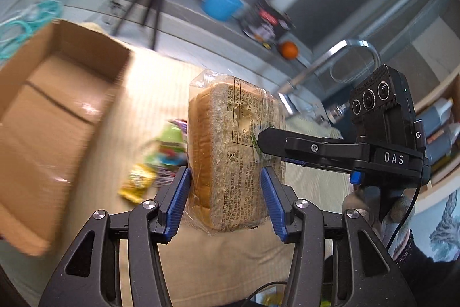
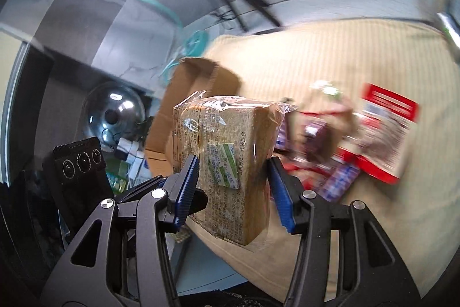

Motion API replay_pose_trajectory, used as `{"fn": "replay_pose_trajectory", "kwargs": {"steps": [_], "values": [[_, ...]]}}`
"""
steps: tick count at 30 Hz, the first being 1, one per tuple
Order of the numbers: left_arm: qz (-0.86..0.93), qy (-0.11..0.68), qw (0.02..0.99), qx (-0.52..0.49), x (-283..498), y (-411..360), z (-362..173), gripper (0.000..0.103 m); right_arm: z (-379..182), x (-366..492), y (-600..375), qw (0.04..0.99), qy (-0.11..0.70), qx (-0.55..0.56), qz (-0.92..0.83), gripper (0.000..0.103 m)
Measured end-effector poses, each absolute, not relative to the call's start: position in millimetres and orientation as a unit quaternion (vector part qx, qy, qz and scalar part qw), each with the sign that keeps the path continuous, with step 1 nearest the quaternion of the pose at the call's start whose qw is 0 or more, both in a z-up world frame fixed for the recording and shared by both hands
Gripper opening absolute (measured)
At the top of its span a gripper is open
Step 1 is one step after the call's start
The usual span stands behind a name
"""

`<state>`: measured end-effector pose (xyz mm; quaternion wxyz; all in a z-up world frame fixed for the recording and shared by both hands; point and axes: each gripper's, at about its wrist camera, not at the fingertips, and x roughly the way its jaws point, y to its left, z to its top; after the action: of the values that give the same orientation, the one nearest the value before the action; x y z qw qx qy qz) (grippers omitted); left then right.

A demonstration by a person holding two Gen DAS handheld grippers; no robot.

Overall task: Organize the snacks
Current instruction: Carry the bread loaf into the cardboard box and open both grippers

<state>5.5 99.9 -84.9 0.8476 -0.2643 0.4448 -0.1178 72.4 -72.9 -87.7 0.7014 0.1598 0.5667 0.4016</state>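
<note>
Crinkly plastic is what's worrying me: I'm holding the bagged bread loaf (image 1: pixel 230 154) in the air with the left gripper (image 1: pixel 227 192) and right gripper (image 2: pixel 233 186) both clamped on it, so it could slip or squash. Cardboard box (image 1: pixel 57 111) is sitting nearby, snack packets (image 2: pixel 382 131) cluttering the mat underneath

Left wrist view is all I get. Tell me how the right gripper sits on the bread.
Observer: The right gripper has both blue pads clamped on the bagged bread, one on each side.
Operator: Report what's on the face it sees.
Observer: A green-and-white sticker on the bag.
Operator: Name what lies beyond it.
Observer: A red-and-white packet, blurred, to the right of the bread.
</note>
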Motion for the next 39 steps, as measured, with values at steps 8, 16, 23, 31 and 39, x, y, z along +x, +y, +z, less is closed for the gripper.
{"fn": "replay_pose_trajectory", "kwargs": {"steps": [8,16,23,31,39], "values": [[-0.048,0.420,0.857,-0.294,-22,174,-82,0.049,-79,68,32,0.682,0.561,0.108,0.457,0.053],[0.002,0.422,0.847,-0.323,-37,225,-105,0.049,-98,74,112,0.655,0.579,0.063,0.481,0.053],[0.021,0.433,0.835,-0.340,-38,246,-124,0.051,-117,78,149,0.650,0.593,0.025,0.475,0.053],[0.053,0.436,0.838,-0.323,-40,250,-126,0.048,-119,79,156,0.668,0.581,0.007,0.465,0.082],[0.065,0.430,0.844,-0.314,-45,245,-118,0.048,-104,81,135,0.686,0.561,0.016,0.463,0.084]]}}
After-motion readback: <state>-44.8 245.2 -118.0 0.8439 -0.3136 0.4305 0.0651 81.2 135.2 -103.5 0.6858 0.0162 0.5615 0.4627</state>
